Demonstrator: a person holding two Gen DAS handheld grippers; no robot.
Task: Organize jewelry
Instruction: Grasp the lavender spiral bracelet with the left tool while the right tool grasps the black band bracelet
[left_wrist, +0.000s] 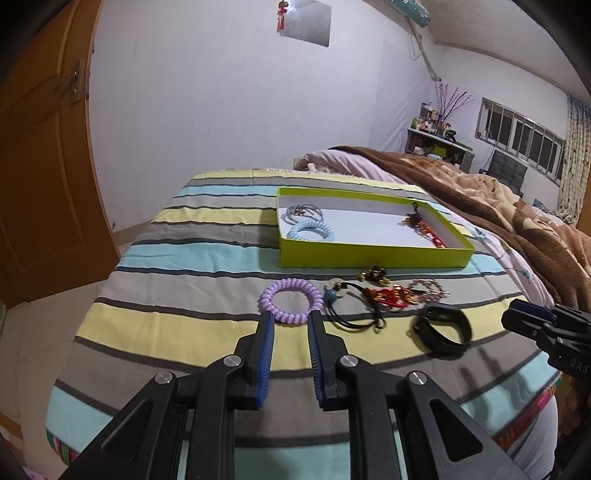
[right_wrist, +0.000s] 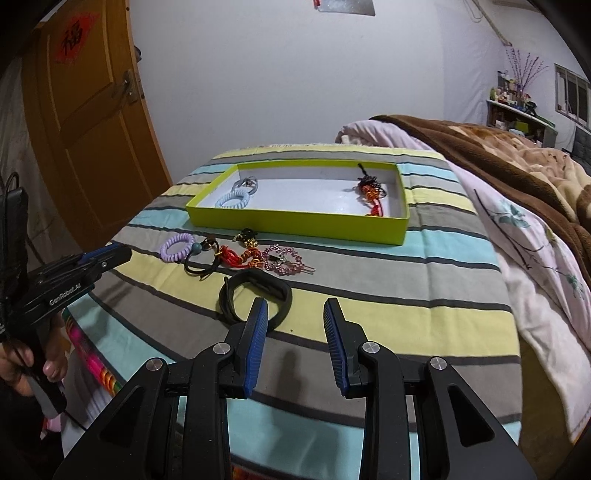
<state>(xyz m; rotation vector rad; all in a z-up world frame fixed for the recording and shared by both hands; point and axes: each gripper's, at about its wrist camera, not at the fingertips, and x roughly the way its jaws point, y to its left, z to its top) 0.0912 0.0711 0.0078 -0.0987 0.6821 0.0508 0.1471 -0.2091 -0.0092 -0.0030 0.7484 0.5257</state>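
The left tool (left_wrist: 291, 316) is released at the near edge of the purple coil band (left_wrist: 291, 301) on the bed (left_wrist: 184, 258), near the green box (left_wrist: 369, 258). Light, springy; pinch its near rim. The right tool (right_wrist: 295, 308) hangs released.

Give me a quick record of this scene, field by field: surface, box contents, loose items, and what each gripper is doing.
surface: striped bedspread
box: green box, open
in box: blue coil hair tie, silver bangles, red-black charm
loose: purple coil hair tie, black wristband, red tassel charm, pink rhinestone clip
left gripper: open, at purple coil hair tie
right gripper: open, beside black wristband
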